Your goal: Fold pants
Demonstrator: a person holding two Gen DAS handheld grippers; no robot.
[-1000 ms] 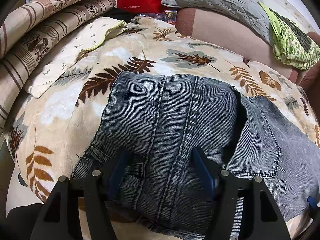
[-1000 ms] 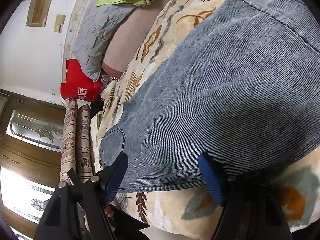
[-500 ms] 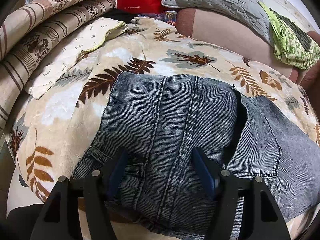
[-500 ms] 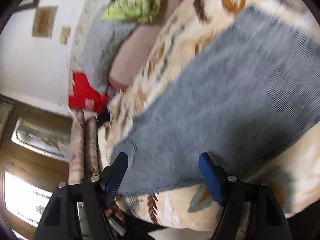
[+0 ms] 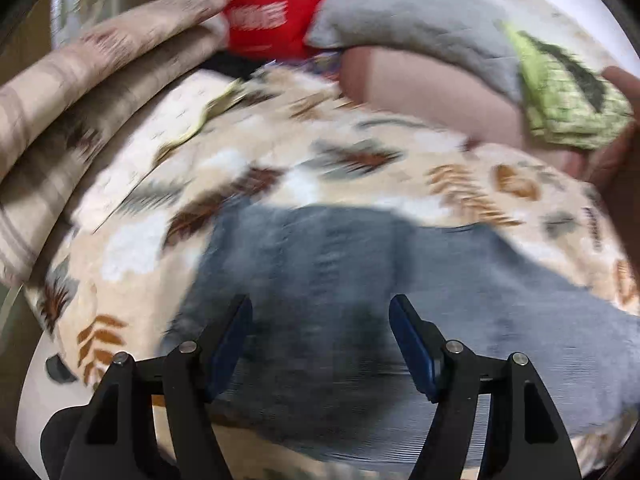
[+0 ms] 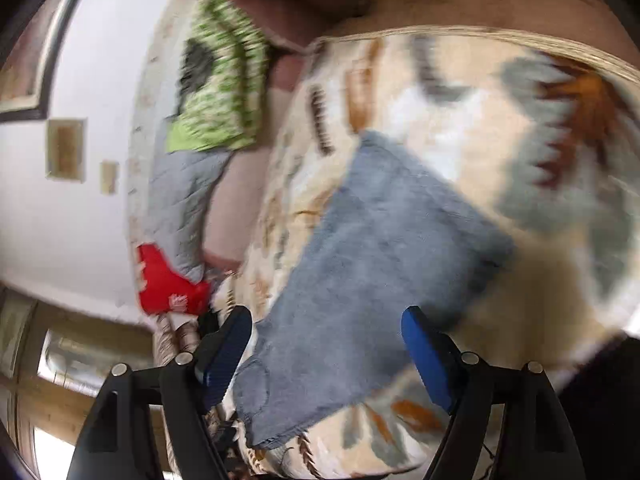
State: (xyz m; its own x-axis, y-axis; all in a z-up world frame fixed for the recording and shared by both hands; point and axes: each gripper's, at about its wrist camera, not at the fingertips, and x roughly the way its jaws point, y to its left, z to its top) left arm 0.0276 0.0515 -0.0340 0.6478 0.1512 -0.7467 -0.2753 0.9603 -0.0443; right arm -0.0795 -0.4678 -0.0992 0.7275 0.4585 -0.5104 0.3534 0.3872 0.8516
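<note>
Nearest, the left gripper [image 5: 320, 340] and right gripper [image 6: 326, 354] both hover with jaws apart, holding nothing. Beyond them the pants [image 5: 340, 280] lie flat on the leaf-print blanket [image 5: 280, 160]. Heavy, limp denim, probably; pinch the stitched hem or waistband edge.

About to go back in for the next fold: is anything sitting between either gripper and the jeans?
Nothing visible. Both the left gripper and right gripper are open and look straight onto the jeans lying on the leaf-print blanket. The green cloth and red bag lie far behind. Both views are motion-blurred.
</note>
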